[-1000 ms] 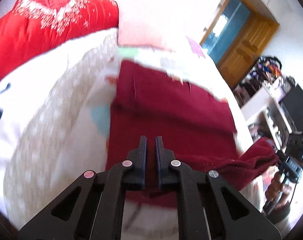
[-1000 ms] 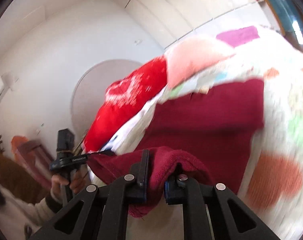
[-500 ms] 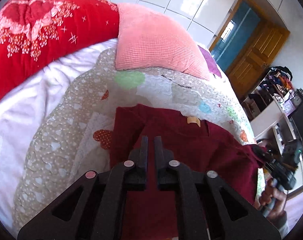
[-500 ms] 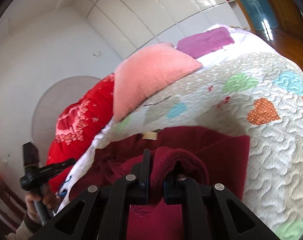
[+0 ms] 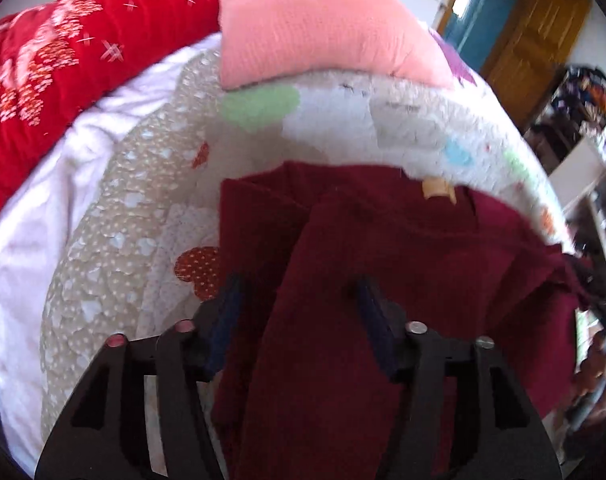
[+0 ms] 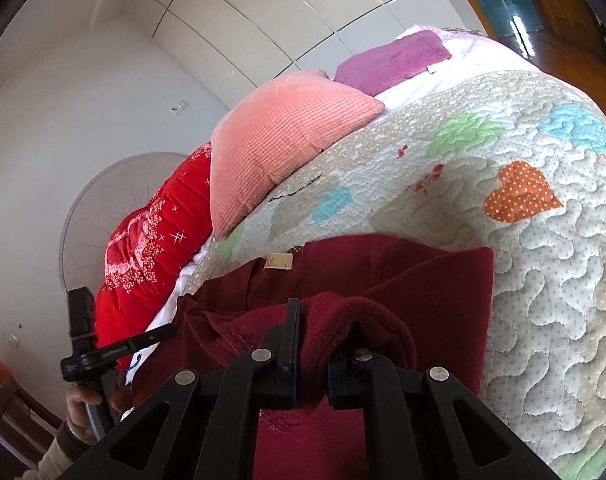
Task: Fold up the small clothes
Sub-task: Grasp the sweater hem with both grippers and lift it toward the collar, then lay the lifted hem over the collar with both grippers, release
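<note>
A dark red garment (image 5: 403, 260) lies spread on the heart-patterned quilt (image 5: 143, 220), its tan neck label (image 5: 439, 190) at the far edge. My left gripper (image 5: 299, 284) points down over the garment's left part. Its jaws are opening, and a folded flap of the cloth lies loose between them with the pads clear of it. In the right wrist view my right gripper (image 6: 315, 332) is shut on a thick bunched fold of the garment (image 6: 423, 280), held just above the spread cloth near the label (image 6: 279, 261). The cloth hides the right fingertip.
A pink pillow (image 6: 283, 140), a purple pillow (image 6: 395, 60) and a red embroidered blanket (image 6: 155, 248) lie at the bed's head. A hand (image 6: 83, 400) holds the left gripper's handle at the bed's left side. A wooden door (image 5: 535, 36) and cluttered shelves (image 5: 583, 120) stand beyond the bed.
My left gripper's jaws were shut and now stand apart, and it has sunk closer to the garment. My right gripper carried its fold over the spread cloth toward the label, then held still.
</note>
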